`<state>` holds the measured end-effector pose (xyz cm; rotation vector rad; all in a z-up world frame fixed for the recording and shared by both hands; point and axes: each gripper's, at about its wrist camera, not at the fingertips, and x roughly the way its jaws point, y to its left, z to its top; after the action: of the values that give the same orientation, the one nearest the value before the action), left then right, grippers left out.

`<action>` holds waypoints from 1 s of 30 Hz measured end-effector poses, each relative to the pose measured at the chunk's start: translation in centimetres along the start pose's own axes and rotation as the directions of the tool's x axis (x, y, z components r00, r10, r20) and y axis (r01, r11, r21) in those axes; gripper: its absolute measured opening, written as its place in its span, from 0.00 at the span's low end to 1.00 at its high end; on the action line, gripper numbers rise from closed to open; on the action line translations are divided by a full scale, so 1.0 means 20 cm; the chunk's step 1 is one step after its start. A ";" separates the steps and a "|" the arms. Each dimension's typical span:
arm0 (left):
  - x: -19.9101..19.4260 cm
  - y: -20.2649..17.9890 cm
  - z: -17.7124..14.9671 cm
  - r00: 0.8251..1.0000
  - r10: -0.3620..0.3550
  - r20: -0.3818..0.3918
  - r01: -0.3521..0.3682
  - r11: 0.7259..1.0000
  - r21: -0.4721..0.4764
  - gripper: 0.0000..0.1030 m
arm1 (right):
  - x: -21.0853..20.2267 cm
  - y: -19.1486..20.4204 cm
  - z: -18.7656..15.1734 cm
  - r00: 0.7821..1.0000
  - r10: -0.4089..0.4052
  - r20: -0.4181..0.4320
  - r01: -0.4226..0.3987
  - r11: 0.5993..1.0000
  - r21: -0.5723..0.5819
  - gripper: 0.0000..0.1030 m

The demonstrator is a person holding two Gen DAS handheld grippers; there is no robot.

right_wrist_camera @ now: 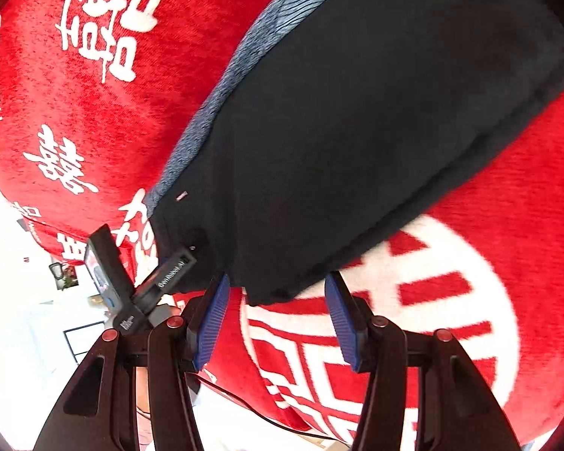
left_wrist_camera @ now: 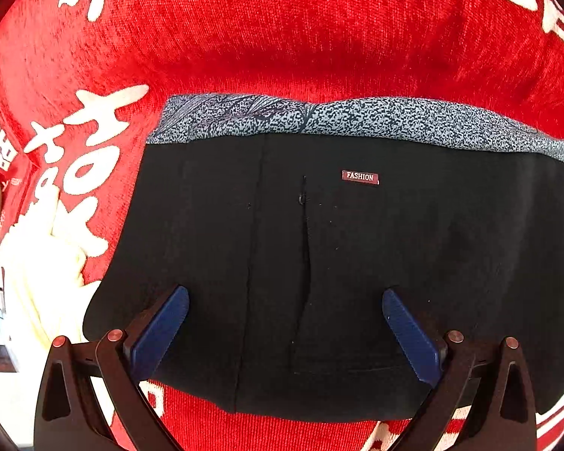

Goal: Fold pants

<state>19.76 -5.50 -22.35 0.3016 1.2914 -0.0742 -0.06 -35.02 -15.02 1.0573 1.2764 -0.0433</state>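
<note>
Both tongs, left (left_wrist_camera: 285,332) and right (right_wrist_camera: 276,319), were spread, holding nothing. Black fabric pants (left_wrist_camera: 338,255) lay folded on red plush blanket (left_wrist_camera: 282,37). Advice: pinch both layers at 6 o'clock hem, lift evenly toward 12.

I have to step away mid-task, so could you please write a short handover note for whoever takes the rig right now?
Left tongs: open, holding nothing, poised over the black pants.
Right tongs: open, holding nothing, at the pants' near corner.
Pants: lying flat on the red blanket in a compact folded bundle, patterned grey lining showing along the far edge, FASHION label facing up.
Done: at least one fold appears made.
Left: probably check whether another fold is needed, then square the edges.
</note>
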 end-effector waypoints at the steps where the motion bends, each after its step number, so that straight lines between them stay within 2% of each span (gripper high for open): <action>1: 0.00 0.00 0.00 1.000 -0.007 0.000 0.007 1.000 0.000 1.00 | 0.01 0.00 0.01 1.000 0.008 0.004 -0.008 1.000 0.003 0.55; 4: 0.00 0.00 -0.01 1.000 -0.015 0.016 0.015 1.000 0.020 1.00 | 0.05 -0.02 0.05 0.999 0.048 0.021 -0.049 0.997 0.065 0.54; 5: 0.01 0.01 -0.01 1.000 -0.018 0.016 0.018 1.000 0.022 1.00 | 0.06 -0.03 0.06 0.998 0.060 0.021 -0.061 0.994 0.092 0.45; 6: 0.01 0.02 0.00 1.000 -0.022 0.007 0.022 0.999 0.025 1.00 | 0.07 -0.04 0.08 0.998 0.058 0.024 -0.060 0.991 0.123 0.08; 7: 0.00 0.02 0.00 1.000 -0.027 -0.005 0.027 0.999 0.031 1.00 | 0.05 -0.03 0.10 0.999 0.024 0.027 -0.027 0.991 0.132 0.09; 8: 0.01 0.04 0.01 0.999 -0.036 -0.018 0.036 0.998 0.041 1.00 | 0.03 -0.01 0.11 0.999 0.036 0.033 -0.040 0.991 0.126 0.08; 9: 0.00 0.05 0.00 0.999 -0.044 -0.023 0.045 0.998 0.048 1.00 | -0.01 0.04 0.10 0.998 0.046 0.051 -0.050 0.995 0.089 0.08; 12: 0.01 0.10 -0.02 0.998 -0.057 -0.024 0.059 0.997 0.057 1.00 | -0.06 0.13 0.05 0.998 0.000 0.058 0.001 1.000 -0.021 0.08; 15: 0.03 0.06 -0.04 1.000 -0.013 -0.010 0.013 0.995 0.100 1.00 | 0.03 0.02 -0.01 0.995 -0.092 0.027 0.092 0.996 0.002 0.08; 17: 0.01 0.04 -0.02 0.999 0.016 -0.030 -0.013 0.995 0.098 1.00 | 0.06 -0.04 -0.03 0.996 -0.090 0.011 0.089 0.996 0.025 0.09; 18: 0.00 0.03 -0.01 0.999 0.013 -0.042 -0.008 0.995 0.096 1.00 | 0.04 -0.04 -0.03 0.997 -0.072 0.011 0.072 0.997 0.024 0.13; 20: -0.08 -0.01 0.02 0.999 -0.039 -0.029 0.041 0.996 0.085 1.00 | -0.02 -0.01 -0.02 0.994 -0.108 0.024 0.109 0.994 -0.022 0.24; 21: -0.12 -0.04 0.03 0.998 -0.062 -0.012 0.062 0.995 0.082 1.00 | -0.08 0.01 -0.02 0.988 -0.148 0.045 0.150 0.987 -0.064 0.28; 22: -0.16 -0.08 0.04 0.997 -0.082 0.000 0.081 0.994 0.079 1.00 | -0.15 0.03 -0.02 0.977 -0.194 0.090 0.203 0.973 -0.111 0.28; 24: -0.22 -0.22 0.07 0.989 -0.148 0.004 0.148 0.986 0.081 1.00 | -0.27 0.08 0.03 0.945 -0.271 0.185 0.303 0.937 -0.175 0.28; 26: -0.23 -0.38 0.08 0.983 -0.183 -0.004 0.182 0.974 0.133 1.00 | -0.33 0.09 0.10 0.922 -0.309 0.235 0.355 0.916 -0.189 0.28; 30: -0.20 -0.64 0.06 0.987 -0.160 -0.027 0.162 0.964 0.211 1.00 | -0.36 0.04 0.28 0.884 -0.375 0.279 0.430 0.887 -0.170 0.28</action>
<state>16.91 -18.58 -20.64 0.3796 1.3186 -0.3510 2.05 -41.86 -9.29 0.5538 1.2287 -0.3281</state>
